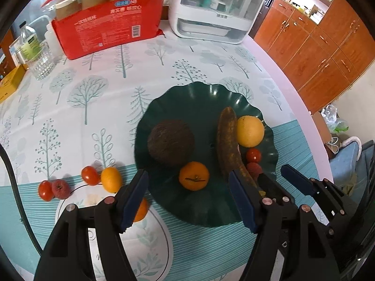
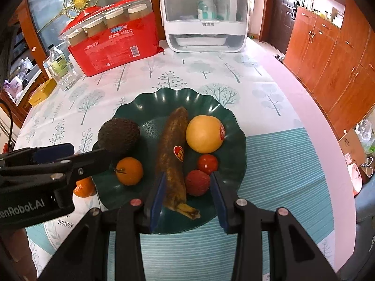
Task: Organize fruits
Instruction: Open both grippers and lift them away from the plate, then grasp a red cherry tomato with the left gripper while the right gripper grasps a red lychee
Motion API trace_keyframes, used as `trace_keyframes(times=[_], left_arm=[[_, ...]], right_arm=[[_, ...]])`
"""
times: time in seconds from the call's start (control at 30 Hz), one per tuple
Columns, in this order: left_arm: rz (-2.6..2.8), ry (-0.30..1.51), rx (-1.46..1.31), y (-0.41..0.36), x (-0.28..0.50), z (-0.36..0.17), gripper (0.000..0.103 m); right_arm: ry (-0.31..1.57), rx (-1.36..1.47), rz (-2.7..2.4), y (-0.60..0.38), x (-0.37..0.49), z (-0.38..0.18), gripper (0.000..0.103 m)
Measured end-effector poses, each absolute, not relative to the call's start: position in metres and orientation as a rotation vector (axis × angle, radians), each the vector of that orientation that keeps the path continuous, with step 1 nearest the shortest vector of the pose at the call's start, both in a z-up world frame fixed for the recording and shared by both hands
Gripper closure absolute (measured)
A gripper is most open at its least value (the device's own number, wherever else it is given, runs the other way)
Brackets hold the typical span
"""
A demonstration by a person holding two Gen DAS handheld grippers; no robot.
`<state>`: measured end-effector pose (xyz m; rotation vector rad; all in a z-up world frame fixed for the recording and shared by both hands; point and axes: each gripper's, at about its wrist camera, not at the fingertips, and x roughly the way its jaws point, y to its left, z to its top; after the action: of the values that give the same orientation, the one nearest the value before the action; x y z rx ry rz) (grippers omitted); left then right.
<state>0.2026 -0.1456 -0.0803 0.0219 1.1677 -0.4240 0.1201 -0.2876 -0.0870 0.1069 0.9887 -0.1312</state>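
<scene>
Fruit still loose on the worktop, a small orange among it, lies left of the green plate, nearest the released, empty left gripper; right gripper also empty.

Left gripper and right gripper: black plastic linkage arms, blue finger pads, round silver-pink rivets; white "enRobot.AI" lettering on the left gripper's body.

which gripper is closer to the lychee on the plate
Right. The right gripper hangs just over the lychee, which shows between its open jaws. The left gripper sits across the banana, above the tangerine.
</scene>
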Motion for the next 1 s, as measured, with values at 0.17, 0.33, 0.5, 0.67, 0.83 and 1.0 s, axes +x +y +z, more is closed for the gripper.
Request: trace_keyframes(times=[0.17,0.33,0.5,0.67,0.83,1.0], left_arm=[[-0.396,1.154,0.028,-0.134,0.195,-0.078,0.032],[-0.364,1.15,0.033,-0.123,0.186,-0.079,0.029],[-0.342,1.14,0.044,-0.111,0.169,-0.076,0.027],[-0.326,1.126,0.049,-0.098,0.154,-0.07,0.022],[-0.279,1.11,0.044,-0.074,0.145,-0.066,0.018],[-0.193,1.086,0.031,-0.032,0.14,-0.061,0.018]], right_arm=[[0.981,0.102,-0.123,-0.283,0.116,-0.083,0.064],[0.975,0.101,-0.111,-0.277,0.109,-0.079,0.064],[0.972,0.107,-0.094,-0.271,0.1,-0.076,0.064],[0.967,0.118,-0.059,-0.261,0.09,-0.068,0.064],[0.956,0.093,0.012,-0.238,0.084,-0.058,0.062],[0.942,0.055,0.095,-0.207,0.088,-0.05,0.06]])
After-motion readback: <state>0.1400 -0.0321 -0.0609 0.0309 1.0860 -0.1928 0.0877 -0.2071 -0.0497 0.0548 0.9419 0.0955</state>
